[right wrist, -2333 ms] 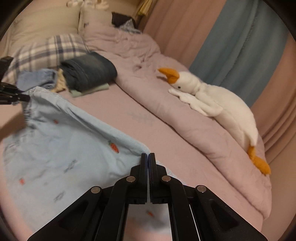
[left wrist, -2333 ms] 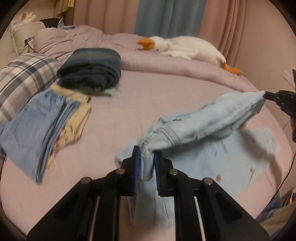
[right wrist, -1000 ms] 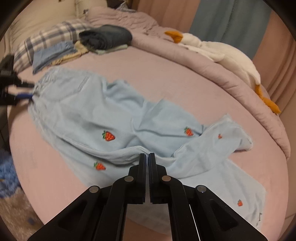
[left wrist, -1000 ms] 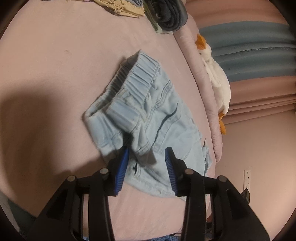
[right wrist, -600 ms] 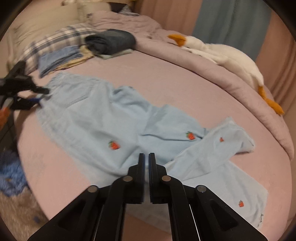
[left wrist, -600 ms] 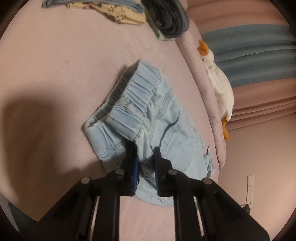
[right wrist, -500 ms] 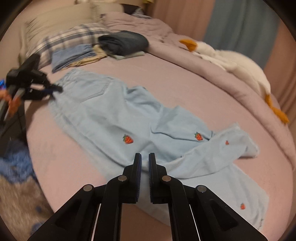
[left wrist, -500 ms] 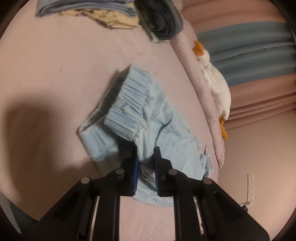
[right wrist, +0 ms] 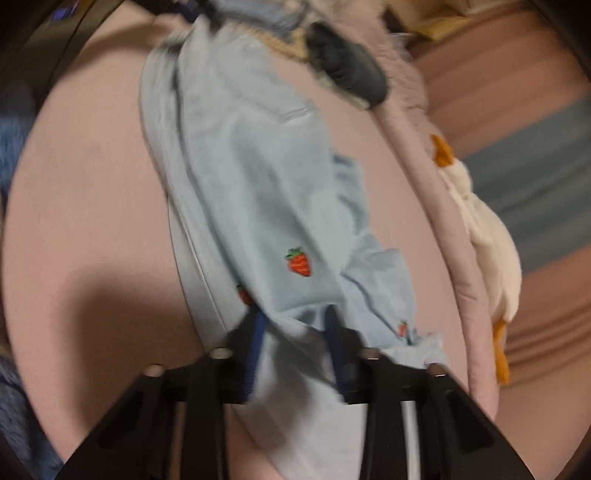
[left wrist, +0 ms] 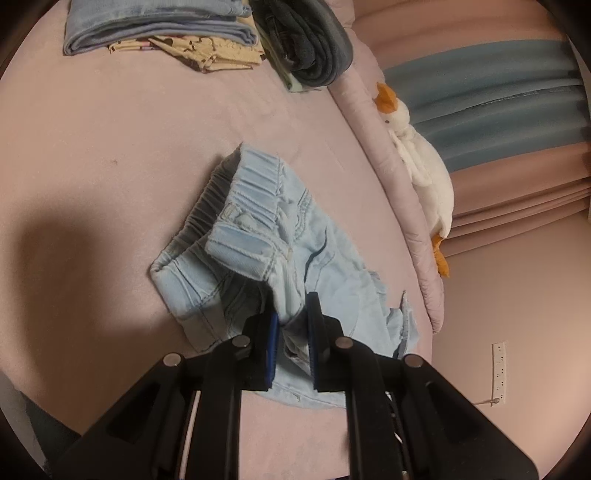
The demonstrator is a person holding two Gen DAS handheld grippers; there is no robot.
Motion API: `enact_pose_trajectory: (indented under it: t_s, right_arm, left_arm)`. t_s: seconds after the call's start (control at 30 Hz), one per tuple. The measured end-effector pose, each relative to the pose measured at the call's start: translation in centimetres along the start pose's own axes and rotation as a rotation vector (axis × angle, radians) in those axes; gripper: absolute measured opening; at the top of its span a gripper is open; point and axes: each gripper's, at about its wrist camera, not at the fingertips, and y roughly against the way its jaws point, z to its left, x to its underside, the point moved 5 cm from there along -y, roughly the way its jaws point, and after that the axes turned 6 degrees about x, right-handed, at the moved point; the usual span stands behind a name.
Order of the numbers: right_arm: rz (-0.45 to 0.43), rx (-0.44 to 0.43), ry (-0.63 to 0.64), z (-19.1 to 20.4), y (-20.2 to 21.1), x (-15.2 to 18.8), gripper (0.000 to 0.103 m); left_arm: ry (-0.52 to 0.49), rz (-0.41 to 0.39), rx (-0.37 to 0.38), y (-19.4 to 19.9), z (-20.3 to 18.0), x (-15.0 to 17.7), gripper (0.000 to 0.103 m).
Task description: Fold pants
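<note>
The pants [left wrist: 280,236], light blue with small strawberry patches, lie stretched across the pink bed [left wrist: 110,147]. In the left wrist view the gathered waistband sits near the centre, bunched and partly turned over, with the rest of the cloth running down toward 5 o'clock. The left gripper [left wrist: 291,325] has its blue pads nearly together, pinching a fold of the fabric just below the waistband.

In the right wrist view, which is blurred, the pants run from the waist at about 11 o'clock down to the bottom centre. The right gripper [right wrist: 293,325] has cloth from the leg part between its fingers, which look a little apart; the blur makes it impossible to tell whether the pads actually press on the cloth.

At 12 o'clock in the left view a stack of folded clothes [left wrist: 159,29] rests on the bed, with a dark rolled garment [left wrist: 310,40] just beside it at 1 o'clock. A white goose toy [left wrist: 421,162] with an orange beak lies at 3 o'clock along the edge of a pink quilt [left wrist: 391,184], in front of pink and blue curtains [left wrist: 498,96].
</note>
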Motion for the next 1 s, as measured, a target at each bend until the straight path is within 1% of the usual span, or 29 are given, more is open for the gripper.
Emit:
enact_pose_trajectory:
  t_s: [0.07,0.1,0.17,0.23,0.3,0.33,0.4,0.43,0.5,0.57,0.63,0.7,0.73,0.8,0.87,0.9,0.93,1.0]
  right_arm:
    - [-0.009,-0.006,-0.03,-0.4,0.6,0.0,0.01]
    - [-0.019,-0.013,-0.058,-0.9,1.1,0.0,0.01]
    - [-0.032,-0.027,-0.118,-1.9,2.5,0.3,0.01]
    - [-0.051,-0.031,-0.132,-2.3,3.9,0.7,0.01]
    - [-0.052,-0.049,-0.127,-1.6,4.1,0.9,0.01]
    - [-0.043,-0.075,-0.129,-0.9,4.0,1.0,0.01]
    - [-0.028,-0.097,-0.101,0.4,3.3,1.1,0.01]
    - [-0.019,-0.096,-0.086,1.0,3.1,1.2,0.01]
    - [-0.004,-0.1,-0.09,1.6,2.6,1.4,0.01]
    - [0.003,-0.113,-0.12,1.2,2.6,1.4,0.01]
    - [0.015,-0.137,-0.151,0.3,3.1,1.5,0.012]
    - [0.002,-0.168,-0.215,-1.0,4.3,1.9,0.012]
    - [-0.008,-0.184,-0.247,-1.6,4.6,2.0,0.012]
    - [-0.054,-0.235,-0.397,-3.7,5.6,2.3,0.012]
    - [-0.071,-0.256,-0.532,-5.3,5.0,2.6,0.012]
    - [-0.058,-0.26,-0.586,-5.6,4.3,2.8,0.012]
    - [-0.043,-0.266,-0.614,-5.6,3.6,2.8,0.012]
    - [0.044,-0.317,-0.658,-4.5,0.9,3.2,0.012]
  left_arm:
    - [-0.01,-0.002,0.005,0.3,-0.4,0.1,0.012]
    - [-0.036,0.005,-0.012,0.4,-0.5,0.4,0.013]
    - [-0.054,0.015,-0.05,0.2,-0.2,0.8,0.012]
    - [-0.046,0.027,-0.08,0.0,0.8,1.3,0.012]
    - [-0.03,0.049,-0.112,-0.3,2.2,1.8,0.013]
    - [-0.034,0.063,-0.132,-0.5,2.7,2.0,0.017]
    - [-0.046,0.073,-0.153,-0.3,3.0,2.2,0.02]
    - [-0.058,0.079,-0.16,-0.2,2.8,2.2,0.026]
    - [-0.105,0.078,-0.203,0.7,2.2,2.2,0.037]
    - [-0.189,0.065,-0.243,2.0,1.2,2.2,0.037]
    - [-0.25,0.048,-0.264,2.7,0.3,2.3,0.037]
    - [-0.319,0.04,-0.257,2.6,-1.4,2.5,0.037]
    - [-0.34,0.042,-0.248,2.2,-1.9,2.7,0.039]
    - [-0.397,0.069,-0.218,0.4,-3.7,3.5,0.043]
    - [-0.446,0.11,-0.194,-2.0,-5.0,4.6,0.044]
    - [-0.48,0.142,-0.185,-3.7,-5.5,5.4,0.044]
    - [-0.492,0.165,-0.189,-4.7,-5.5,5.8,0.045]
    - [-0.479,0.24,-0.235,-7.3,-4.4,6.9,0.044]
